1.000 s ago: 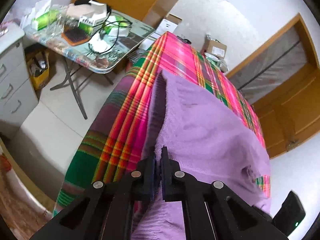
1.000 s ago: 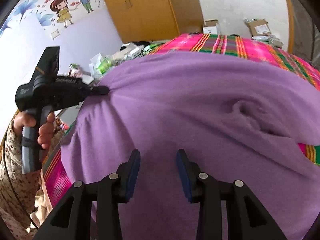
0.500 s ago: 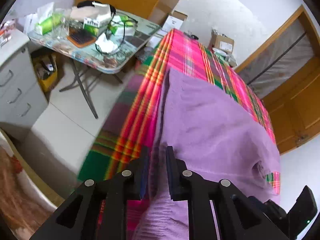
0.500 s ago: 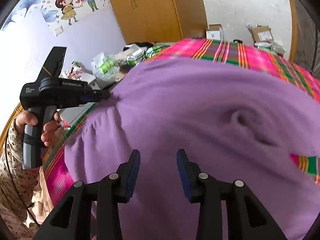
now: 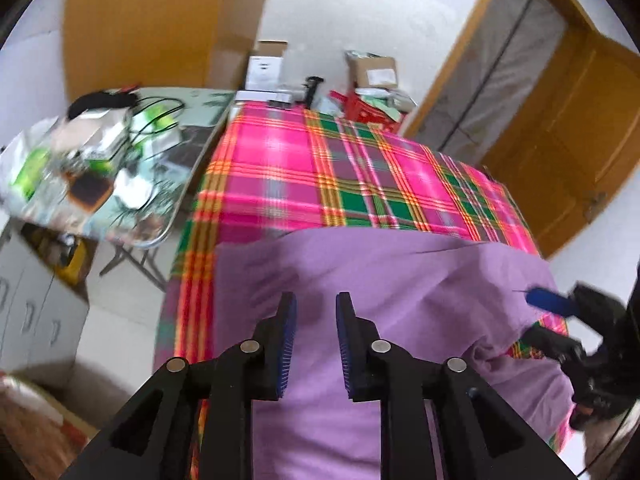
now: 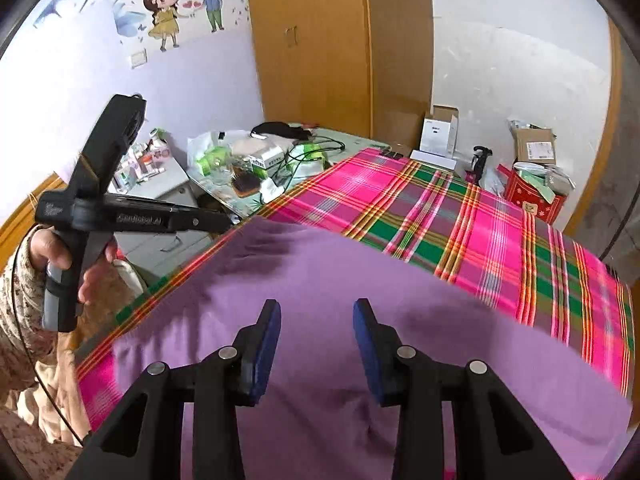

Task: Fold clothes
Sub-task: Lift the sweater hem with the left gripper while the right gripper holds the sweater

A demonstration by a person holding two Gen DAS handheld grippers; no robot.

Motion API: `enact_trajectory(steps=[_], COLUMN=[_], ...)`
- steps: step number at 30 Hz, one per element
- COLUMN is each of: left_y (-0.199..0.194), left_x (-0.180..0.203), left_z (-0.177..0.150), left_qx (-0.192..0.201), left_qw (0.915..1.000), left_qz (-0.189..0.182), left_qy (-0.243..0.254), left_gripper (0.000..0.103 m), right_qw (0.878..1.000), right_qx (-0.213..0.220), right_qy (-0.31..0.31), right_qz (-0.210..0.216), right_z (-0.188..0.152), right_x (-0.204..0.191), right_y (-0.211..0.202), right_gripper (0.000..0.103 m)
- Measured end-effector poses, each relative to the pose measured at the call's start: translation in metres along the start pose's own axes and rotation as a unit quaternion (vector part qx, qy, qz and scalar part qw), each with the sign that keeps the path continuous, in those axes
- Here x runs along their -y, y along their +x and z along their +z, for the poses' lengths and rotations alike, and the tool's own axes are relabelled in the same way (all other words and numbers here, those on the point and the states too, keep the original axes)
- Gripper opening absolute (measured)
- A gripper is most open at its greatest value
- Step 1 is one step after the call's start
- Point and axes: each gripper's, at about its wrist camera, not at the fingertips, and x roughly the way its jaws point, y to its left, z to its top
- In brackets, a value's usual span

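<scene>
Moved: left gripper has let go of the purple garment — a second ago it was pinched shut on the near edge, now its jaws stand apart with nothing between them.
Garment: lies spread on the plaid tablecloth, covering the cloth's near end, far edge straight across, a small bunch at the cloth's near right corner.
Right gripper: jaws wide apart, empty, hovering above the garment's middle.
Step in hand: looks like release and re-grip for the next fold.
Doing it well: pick a clean edge or corner, bite one layer only, keep both grippers level so the fold lands square.
Also changed: left camera now faces along the cloth, side table off the cloth's left edge.
</scene>
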Motion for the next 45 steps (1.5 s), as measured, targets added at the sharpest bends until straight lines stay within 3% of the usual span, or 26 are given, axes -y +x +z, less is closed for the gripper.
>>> enact_trajectory(steps=[3, 9, 13, 16, 24, 27, 29, 33, 38, 42, 45], left_y=[0.032, 0.090, 0.100, 0.105, 0.114, 0.111, 0.111, 0.103, 0.097, 0.099, 0.099], left_x=[0.005, -0.010, -0.023, -0.035, -0.032, -0.034, -0.032, -0.028, -0.026, -0.035, -0.032], left_z=[0.005, 0.011, 0.025, 0.034, 0.046, 0.045, 0.045, 0.042, 0.040, 0.040, 0.038], left_qx=[-0.042, -0.097, -0.071, -0.059, -0.031, -0.027, -0.031, -0.020, -0.006, -0.027, -0.025], left_qw=[0.9989, 0.9950, 0.9967, 0.9972, 0.9984, 0.9985, 0.9971, 0.9943, 0.9865, 0.9900, 0.9884], left_qz=[-0.011, 0.021, 0.038, 0.030, 0.045, 0.046, 0.070, 0.100, 0.151, 0.120, 0.120], left_qy=[0.014, 0.007, -0.012, -0.035, -0.015, -0.015, -0.001, 0.030, 0.064, 0.068, 0.090], left_gripper=[0.021, 0.021, 0.020, 0.020, 0.020, 0.020, 0.020, 0.020, 0.021, 0.024, 0.024], right_qw=[0.999, 0.995, 0.994, 0.994, 0.993, 0.996, 0.997, 0.996, 0.997, 0.996, 0.995], right_qx=[-0.045, -0.095, -0.106, -0.107, -0.111, -0.082, -0.063, -0.066, -0.075, -0.079, -0.089], right_qy=[0.010, 0.024, 0.006, 0.009, -0.023, -0.028, -0.039, -0.023, -0.011, -0.031, -0.044], right_qz=[-0.029, -0.013, -0.021, -0.018, -0.021, -0.017, -0.033, -0.059, -0.028, -0.008, -0.007], right_z=[0.006, -0.005, -0.004, -0.001, 0.014, 0.018, 0.022, 0.026, 0.026, 0.028, 0.031], right_x=[0.018, 0.039, 0.042, 0.045, 0.040, 0.041, 0.045, 0.065, 0.077, 0.066, 0.058], right_y=[0.041, 0.099, 0.122, 0.132, 0.144, 0.128, 0.119, 0.129, 0.141, 0.148, 0.157], right_gripper=[0.038, 0.038, 0.038, 0.038, 0.038, 0.038, 0.038, 0.038, 0.039, 0.040, 0.040])
